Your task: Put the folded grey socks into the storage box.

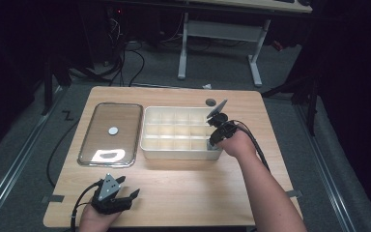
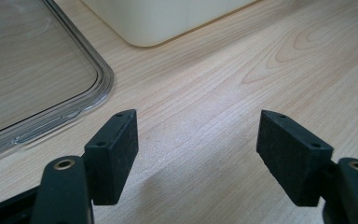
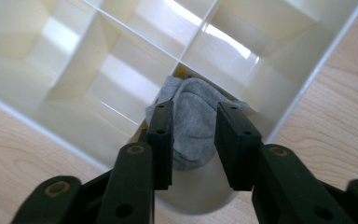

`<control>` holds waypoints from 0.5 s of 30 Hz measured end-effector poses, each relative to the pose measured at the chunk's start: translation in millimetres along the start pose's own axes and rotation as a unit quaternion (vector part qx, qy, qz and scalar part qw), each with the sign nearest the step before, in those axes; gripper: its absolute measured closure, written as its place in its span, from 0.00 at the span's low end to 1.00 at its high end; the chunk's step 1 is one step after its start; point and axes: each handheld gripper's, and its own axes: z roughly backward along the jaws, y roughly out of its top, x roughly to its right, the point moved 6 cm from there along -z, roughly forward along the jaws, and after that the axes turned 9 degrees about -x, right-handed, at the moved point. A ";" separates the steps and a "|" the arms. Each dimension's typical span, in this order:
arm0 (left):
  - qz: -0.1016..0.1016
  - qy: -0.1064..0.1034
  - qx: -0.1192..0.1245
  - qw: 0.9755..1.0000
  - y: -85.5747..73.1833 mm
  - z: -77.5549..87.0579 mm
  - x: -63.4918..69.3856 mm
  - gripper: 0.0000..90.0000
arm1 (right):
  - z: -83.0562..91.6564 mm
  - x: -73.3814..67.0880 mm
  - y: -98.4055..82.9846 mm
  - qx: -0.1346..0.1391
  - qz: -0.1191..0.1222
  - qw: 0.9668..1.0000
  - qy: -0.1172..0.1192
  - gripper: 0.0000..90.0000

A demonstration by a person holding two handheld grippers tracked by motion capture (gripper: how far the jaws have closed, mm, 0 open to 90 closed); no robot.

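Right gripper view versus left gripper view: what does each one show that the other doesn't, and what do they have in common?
Right gripper view, not the left: a rolled grey sock lying in a corner compartment of the cream box, with the right gripper above it, one of its fingers on either side.

Left gripper view, not the right: a clear plastic lid lying flat, and the left gripper with its fingers wide apart, nothing between them.

Both: the cream box and the wooden table.
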 end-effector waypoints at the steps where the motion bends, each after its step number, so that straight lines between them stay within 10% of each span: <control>1: -0.001 -0.001 0.002 1.000 0.8 0.9 0.6 0.33 | 3.2 -0.9 -1.4 0.008 0.001 1.000 0.001 0.76; 15: -0.001 -0.004 0.004 1.000 1.5 1.0 1.6 0.33 | -1.2 -1.8 -11.8 0.067 -0.007 0.998 0.008 0.65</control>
